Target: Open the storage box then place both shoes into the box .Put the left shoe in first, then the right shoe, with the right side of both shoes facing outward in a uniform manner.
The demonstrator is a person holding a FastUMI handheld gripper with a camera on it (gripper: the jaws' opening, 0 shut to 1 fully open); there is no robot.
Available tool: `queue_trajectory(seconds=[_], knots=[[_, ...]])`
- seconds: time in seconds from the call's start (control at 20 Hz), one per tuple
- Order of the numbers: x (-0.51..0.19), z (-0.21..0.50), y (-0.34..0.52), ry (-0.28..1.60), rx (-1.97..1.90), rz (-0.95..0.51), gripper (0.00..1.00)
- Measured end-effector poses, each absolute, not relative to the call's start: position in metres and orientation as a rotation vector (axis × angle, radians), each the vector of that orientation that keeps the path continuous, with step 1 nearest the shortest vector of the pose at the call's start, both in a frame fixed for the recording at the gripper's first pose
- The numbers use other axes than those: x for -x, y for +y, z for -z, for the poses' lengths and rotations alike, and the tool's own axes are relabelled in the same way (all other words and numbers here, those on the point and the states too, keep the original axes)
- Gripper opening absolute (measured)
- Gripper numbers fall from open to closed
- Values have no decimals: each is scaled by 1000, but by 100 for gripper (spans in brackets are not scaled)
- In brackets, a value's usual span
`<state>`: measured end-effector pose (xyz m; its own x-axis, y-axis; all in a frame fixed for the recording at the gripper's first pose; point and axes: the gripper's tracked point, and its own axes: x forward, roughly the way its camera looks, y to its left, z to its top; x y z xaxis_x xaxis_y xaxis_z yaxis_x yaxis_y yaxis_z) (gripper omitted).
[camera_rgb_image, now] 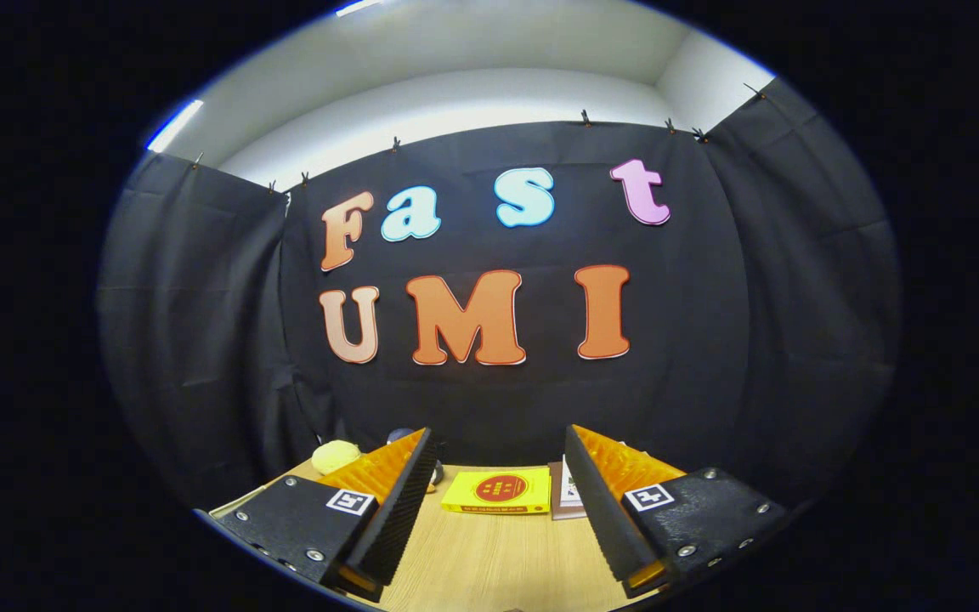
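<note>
While the claw [498,501] hangs spread with nothing between its fingers, a yellow box [498,492] (flat, red-circled) lies beyond them on the worktop [489,561].

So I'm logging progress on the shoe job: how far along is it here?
Nothing looks done. The gripper is open and holds nothing above the wooden table, with a yellow box beyond its fingers. Opening the storage box and placing both shoes are left.

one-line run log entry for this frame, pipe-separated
tool: open, holding nothing | ahead: yellow box flat on wooden table, beyond fingers | left: yellow plush | shoes, storage box: not located
</note>
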<state>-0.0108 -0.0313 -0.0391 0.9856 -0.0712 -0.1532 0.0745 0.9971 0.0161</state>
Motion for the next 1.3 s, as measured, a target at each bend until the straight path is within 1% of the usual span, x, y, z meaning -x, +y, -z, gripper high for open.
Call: queue_trajectory(seconds=[0.35, 0.65, 1.3], knots=[[10, -1, -55, -13, 49, 118, 93], [8, -30, -61, -116, 67, 108, 93], [7, -37, -45, -115, 26, 61, 93]])
